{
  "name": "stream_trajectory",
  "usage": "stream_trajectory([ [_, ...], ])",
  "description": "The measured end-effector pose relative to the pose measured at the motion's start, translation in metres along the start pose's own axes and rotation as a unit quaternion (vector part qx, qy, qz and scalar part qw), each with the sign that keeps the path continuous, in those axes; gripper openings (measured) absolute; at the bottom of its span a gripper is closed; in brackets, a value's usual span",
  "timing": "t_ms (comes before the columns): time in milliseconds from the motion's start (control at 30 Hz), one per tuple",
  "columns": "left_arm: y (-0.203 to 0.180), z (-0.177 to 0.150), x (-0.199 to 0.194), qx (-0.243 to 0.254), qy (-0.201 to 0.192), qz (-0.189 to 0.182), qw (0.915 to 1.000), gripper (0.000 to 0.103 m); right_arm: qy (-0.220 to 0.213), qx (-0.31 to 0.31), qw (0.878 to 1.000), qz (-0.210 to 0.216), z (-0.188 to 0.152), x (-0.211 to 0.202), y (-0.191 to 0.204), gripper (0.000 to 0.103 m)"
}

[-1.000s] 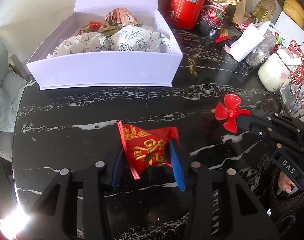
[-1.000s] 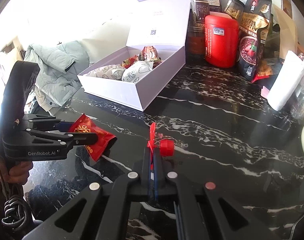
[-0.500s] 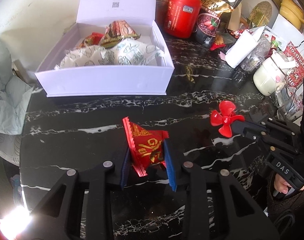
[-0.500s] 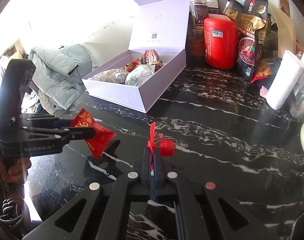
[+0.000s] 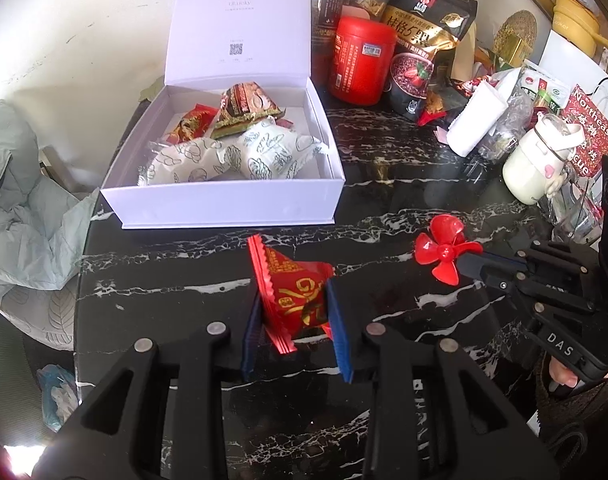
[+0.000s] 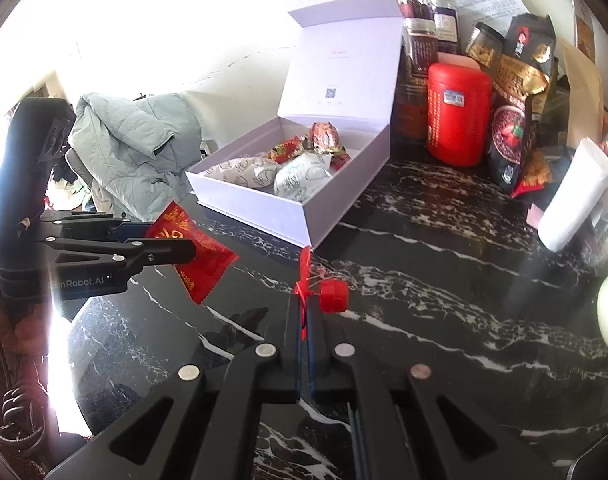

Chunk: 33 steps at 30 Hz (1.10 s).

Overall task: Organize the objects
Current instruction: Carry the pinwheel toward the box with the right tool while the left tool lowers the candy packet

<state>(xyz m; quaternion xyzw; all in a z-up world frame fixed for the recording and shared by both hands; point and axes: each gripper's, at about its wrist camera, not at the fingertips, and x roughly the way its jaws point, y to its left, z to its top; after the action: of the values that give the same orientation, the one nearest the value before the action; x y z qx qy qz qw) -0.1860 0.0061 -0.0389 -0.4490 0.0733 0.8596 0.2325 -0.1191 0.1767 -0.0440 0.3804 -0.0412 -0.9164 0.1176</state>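
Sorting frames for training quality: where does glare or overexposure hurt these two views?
Right wrist view: white wall upper left blown out, flare streak beside left hand-held gripper. Left wrist view: evenly lit, one small flare at bottom-left corner.

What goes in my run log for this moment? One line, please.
left gripper: shut on red snack packet | right gripper: shut on red propeller | both off table | white box: open

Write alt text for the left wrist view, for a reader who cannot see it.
The left gripper is shut on a red snack packet above a black marble table. Beyond it, an open white gift box holds wrapped snacks. At right, the right gripper grips a red toy propeller, with jars and food bags crowded behind.
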Motion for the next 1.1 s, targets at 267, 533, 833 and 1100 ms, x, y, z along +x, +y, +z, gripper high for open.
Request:
stream_trajectory([
  [267,0.005,0.014,-0.022,0.006,-0.029,0.012,0.9995,0.029,-0.019,-0.023,0.999,0.025,0.024,-0.011,0.015,0.002],
  [533,0.010,0.032,-0.036,0.010,-0.047,0.018,0.9987,0.029,-0.033,-0.052,0.997,0.048,0.052,-0.015,0.028,0.002],
  [833,0.022,0.056,-0.041,0.012,-0.061,0.025,0.9977,0.029,-0.039,-0.076,0.995,0.052,0.082,-0.009,0.035,0.002],
  [1100,0.031,0.082,-0.032,0.020,-0.069,0.019,0.9972,0.022,-0.051,-0.087,0.993,0.064,0.114,0.003,0.032,0.001],
])
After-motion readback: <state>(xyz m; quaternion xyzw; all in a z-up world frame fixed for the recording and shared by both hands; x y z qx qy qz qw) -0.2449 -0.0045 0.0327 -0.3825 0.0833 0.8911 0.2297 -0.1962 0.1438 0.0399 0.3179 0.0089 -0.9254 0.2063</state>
